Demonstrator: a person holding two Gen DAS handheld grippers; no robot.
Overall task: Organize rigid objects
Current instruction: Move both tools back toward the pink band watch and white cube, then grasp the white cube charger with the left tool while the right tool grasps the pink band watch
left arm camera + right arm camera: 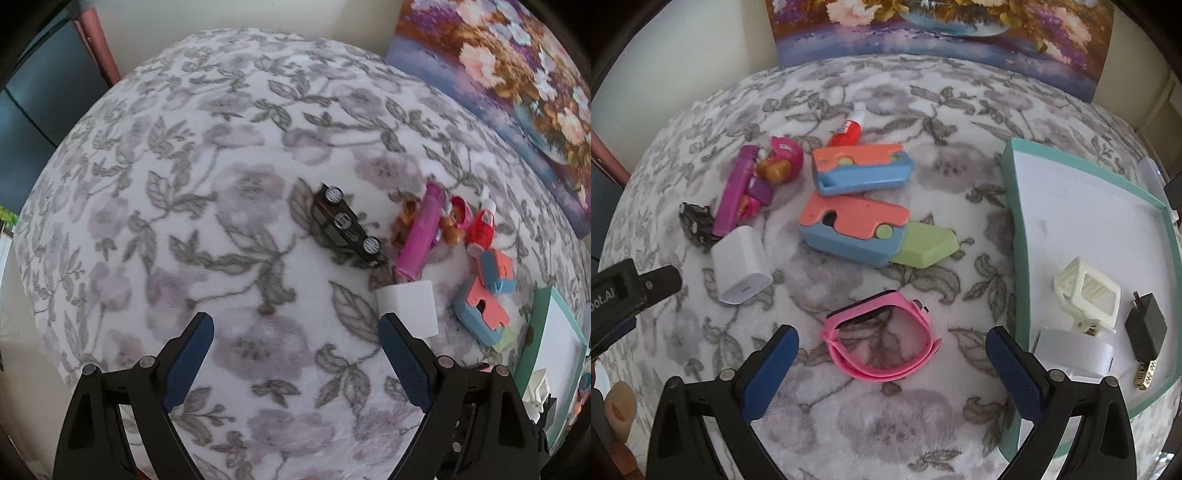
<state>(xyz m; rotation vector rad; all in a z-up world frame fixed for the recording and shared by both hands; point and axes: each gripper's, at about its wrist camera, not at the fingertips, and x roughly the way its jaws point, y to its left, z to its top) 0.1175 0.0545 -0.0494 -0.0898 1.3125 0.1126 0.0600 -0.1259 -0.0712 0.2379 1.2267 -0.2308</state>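
With both claws spread empty, right gripper [891, 345] straddles the pink smartwatch [882, 338] at lower centre, band loop lying left-right; left gripper [295, 332] is farther off.

Left gripper [295, 325]: pointing steeply down, jaws spread wide, nothing between them. 2 black fingers with dark blue textured pads [192, 360], tips splayed outward, both pads bare.

Right gripper [892, 338]: also pointing steeply down, jaws wide apart, pads [1015, 373] pressing on nothing. Same black fingers, dark blue pads.

In right wrist view, black body of left gripper enters at left edge, partly cut off by frame, white lettering on its side.
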